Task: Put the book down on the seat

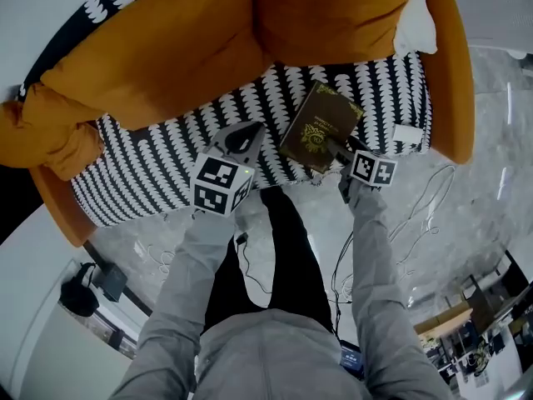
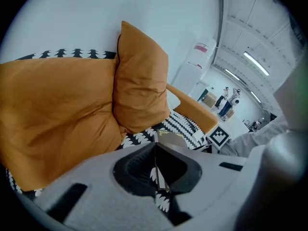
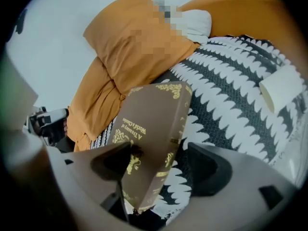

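A brown book (image 1: pixel 321 127) with gold print lies on the black-and-white patterned seat (image 1: pixel 166 165) of an orange sofa, near the seat's front edge. My right gripper (image 1: pixel 337 152) is at the book's near end. In the right gripper view the book (image 3: pixel 154 129) stands tilted between the wide jaws of the right gripper (image 3: pixel 161 160): the left jaw is against the cover, while the right jaw stands clear of the spine. My left gripper (image 1: pixel 240 136) hovers over the seat left of the book, and the jaws of the left gripper (image 2: pixel 155 165) are closed together and empty.
Two big orange cushions (image 1: pixel 166 48) lean on the sofa back behind the seat. A white cloth (image 1: pixel 414 23) sits in the right corner and a white tag (image 1: pixel 406 134) lies on the seat right of the book. Cables (image 1: pixel 425 198) trail over the pale floor.
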`<action>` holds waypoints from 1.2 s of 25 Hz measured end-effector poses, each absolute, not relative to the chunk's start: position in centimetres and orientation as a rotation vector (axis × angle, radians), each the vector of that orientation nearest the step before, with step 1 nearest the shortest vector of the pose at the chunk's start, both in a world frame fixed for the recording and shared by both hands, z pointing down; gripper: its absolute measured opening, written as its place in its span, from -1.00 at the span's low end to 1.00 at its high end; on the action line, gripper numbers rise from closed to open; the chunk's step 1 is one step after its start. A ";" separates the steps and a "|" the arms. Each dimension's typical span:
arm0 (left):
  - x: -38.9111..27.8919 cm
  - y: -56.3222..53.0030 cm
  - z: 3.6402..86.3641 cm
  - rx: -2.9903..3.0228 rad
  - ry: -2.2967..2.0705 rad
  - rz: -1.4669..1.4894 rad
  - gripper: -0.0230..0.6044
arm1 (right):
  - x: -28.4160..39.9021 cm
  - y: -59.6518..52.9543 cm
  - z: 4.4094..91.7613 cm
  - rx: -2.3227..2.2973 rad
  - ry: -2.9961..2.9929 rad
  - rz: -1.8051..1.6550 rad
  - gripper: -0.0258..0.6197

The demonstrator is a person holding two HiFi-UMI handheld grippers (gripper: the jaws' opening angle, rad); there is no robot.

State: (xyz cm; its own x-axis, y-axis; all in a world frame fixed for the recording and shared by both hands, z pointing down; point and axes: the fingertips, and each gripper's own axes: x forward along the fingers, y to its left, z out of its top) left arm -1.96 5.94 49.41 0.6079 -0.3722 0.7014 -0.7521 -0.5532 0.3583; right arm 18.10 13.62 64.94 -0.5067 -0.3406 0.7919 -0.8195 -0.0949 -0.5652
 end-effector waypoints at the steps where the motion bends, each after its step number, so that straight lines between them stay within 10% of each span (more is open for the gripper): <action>1: -1.7 6.0 49.3 2.179 -0.877 0.752 -0.84 | 18.3 13.7 64.8 1.267 -1.783 1.635 0.12; 30: -3.8 11.2 34.8 2.415 -0.758 0.756 -0.84 | 16.2 15.3 38.3 1.733 -2.136 1.421 0.11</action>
State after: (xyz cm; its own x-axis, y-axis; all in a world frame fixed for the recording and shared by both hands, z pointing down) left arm -3.80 11.18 34.84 0.6914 -0.3555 0.6290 -0.6299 -0.7229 0.2839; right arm 16.16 15.34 38.27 -0.3725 -0.7513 0.5448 -0.7927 -0.0476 -0.6077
